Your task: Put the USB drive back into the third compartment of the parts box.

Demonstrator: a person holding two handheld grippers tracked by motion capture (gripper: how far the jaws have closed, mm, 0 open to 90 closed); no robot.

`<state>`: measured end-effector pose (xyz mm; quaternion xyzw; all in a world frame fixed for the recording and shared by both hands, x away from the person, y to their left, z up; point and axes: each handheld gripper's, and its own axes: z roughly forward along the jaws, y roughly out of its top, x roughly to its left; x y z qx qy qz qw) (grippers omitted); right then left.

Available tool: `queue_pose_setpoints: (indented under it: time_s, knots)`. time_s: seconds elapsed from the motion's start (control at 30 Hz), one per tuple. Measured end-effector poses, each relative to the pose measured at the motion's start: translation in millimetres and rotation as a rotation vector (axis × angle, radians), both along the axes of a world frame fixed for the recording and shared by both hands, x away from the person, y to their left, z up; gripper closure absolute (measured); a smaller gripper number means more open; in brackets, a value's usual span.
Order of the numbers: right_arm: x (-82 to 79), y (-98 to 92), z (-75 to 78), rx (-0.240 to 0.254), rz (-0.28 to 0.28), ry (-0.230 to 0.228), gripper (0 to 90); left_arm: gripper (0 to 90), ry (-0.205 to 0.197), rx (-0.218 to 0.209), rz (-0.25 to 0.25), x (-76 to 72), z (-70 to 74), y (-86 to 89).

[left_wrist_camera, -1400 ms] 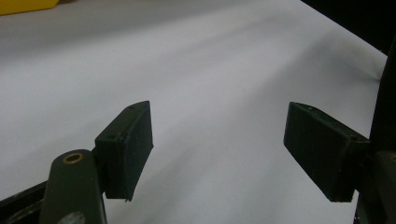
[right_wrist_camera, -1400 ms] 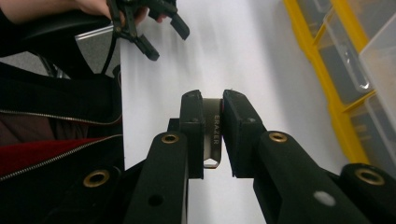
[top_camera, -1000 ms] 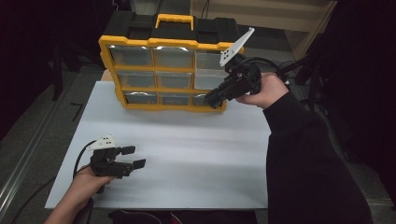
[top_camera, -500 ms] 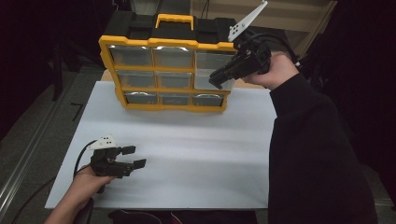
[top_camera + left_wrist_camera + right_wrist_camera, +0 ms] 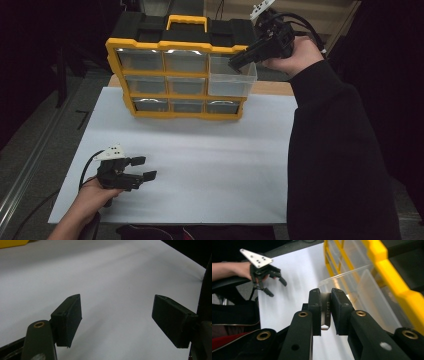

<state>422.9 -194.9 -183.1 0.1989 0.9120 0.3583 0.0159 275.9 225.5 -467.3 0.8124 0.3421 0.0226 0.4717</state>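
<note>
A yellow-framed organizer [image 5: 177, 47] with clear drawers stands upright at the back of the white table [image 5: 200, 150]. One clear drawer [image 5: 232, 82] in its right column stands pulled out; it also shows in the right gripper view [image 5: 359, 290]. My right gripper [image 5: 235, 62] hovers at that drawer's open top, shut on a small pale eraser [image 5: 326, 312] printed "ERAZER". My left gripper [image 5: 142, 168] rests low over the table's front left, open with nothing between its jaws [image 5: 116, 320]; the right gripper view shows it too [image 5: 270, 281].
A black case [image 5: 145, 25] with a yellow handle [image 5: 187, 20] sits behind the organizer. The table's front edge [image 5: 165, 222] lies just in front of my left hand. The right arm's dark sleeve [image 5: 340, 150] reaches over the table's right side.
My right gripper has risen from the organizer's lower right corner to its upper right, still shut. The left gripper has stayed where it was.
</note>
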Motion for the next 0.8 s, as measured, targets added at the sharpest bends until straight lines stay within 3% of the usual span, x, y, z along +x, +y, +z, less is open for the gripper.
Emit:
queue_pose_setpoints:
  time_s: [0.1,0.3,0.5,0.7,0.8]
  knots:
    - [6.0,-1.5,-1.1,0.009,-0.017,-0.023,76.0,25.2,0.000,-0.004,0.002,-0.6,0.1,0.9]
    - [21.0,-2.2,-6.5,0.005,-0.084,-0.019,76.0,25.2,0.003,-0.009,0.006,-1.1,-0.1,1.6]
    - [30.8,3.7,-17.0,-0.019,-0.088,-0.008,75.7,25.2,0.001,-0.011,0.003,-1.3,0.0,2.0]
    - [33.7,5.6,-27.2,-0.005,-0.088,0.007,75.4,25.2,0.000,-0.012,0.002,-1.6,0.3,2.3]
    - [33.8,4.7,-30.0,0.005,-0.097,0.011,66.2,25.2,0.000,-0.013,0.004,-1.4,0.1,2.1]
